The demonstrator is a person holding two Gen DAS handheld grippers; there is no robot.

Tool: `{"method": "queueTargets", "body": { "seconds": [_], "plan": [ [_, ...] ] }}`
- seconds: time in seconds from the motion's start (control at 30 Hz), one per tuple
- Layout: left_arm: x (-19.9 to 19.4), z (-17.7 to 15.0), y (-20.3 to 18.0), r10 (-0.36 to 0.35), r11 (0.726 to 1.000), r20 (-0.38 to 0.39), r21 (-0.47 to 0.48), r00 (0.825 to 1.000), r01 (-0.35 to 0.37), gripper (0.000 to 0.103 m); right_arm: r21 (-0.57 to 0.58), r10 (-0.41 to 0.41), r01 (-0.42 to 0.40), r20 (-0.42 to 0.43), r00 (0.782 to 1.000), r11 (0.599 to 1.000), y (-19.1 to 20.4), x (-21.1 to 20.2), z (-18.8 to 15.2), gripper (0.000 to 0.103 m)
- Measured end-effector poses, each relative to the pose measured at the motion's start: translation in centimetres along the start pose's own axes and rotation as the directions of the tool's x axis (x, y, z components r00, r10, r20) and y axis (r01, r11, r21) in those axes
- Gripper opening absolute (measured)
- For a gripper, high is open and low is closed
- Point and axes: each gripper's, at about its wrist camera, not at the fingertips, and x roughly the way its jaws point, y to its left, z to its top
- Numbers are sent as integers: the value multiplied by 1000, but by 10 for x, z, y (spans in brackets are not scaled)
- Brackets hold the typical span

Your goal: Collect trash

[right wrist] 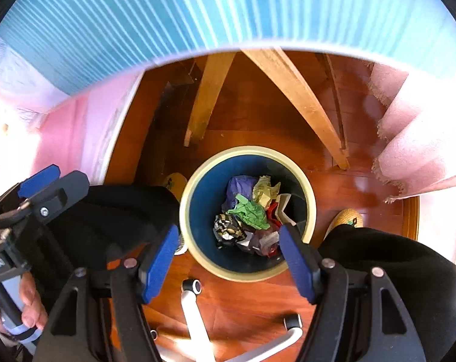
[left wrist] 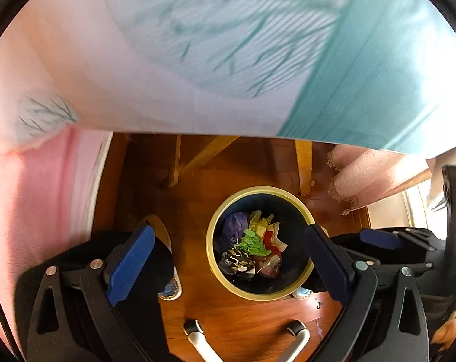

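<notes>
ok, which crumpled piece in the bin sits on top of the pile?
The bright green crumpled paper, centred in the yellow-rimmed blue bin, overlapping the purple and pale yellow wads.

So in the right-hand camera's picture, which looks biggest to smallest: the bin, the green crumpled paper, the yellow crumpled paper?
1. Bin
2. Green crumpled paper
3. Yellow crumpled paper, only slightly smaller than the green.

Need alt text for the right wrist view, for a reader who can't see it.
Looking steeply down, the right gripper hangs with jaws open and empty above a round dark-blue waste bin with a cream rim holding crumpled coloured paper trash. The bin stands on a reddish wooden floor beneath a table draped in blue-striped cloth.
</notes>
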Motion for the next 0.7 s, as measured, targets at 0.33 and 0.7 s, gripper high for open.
{"method": "queueTargets", "body": {
  "seconds": [0.33, 0.7],
  "plan": [
    [-66, 23, -6, 39, 999, 78, 25, 996, -41, 99, -109, -38, 53, 130, 991, 993, 12, -90, 6, 70],
    [-162, 83, -32, 170, 980, 284, 51, 944, -192, 99, -92, -60, 95, 329, 942, 991, 25, -190, 41, 70]
  ]
}}
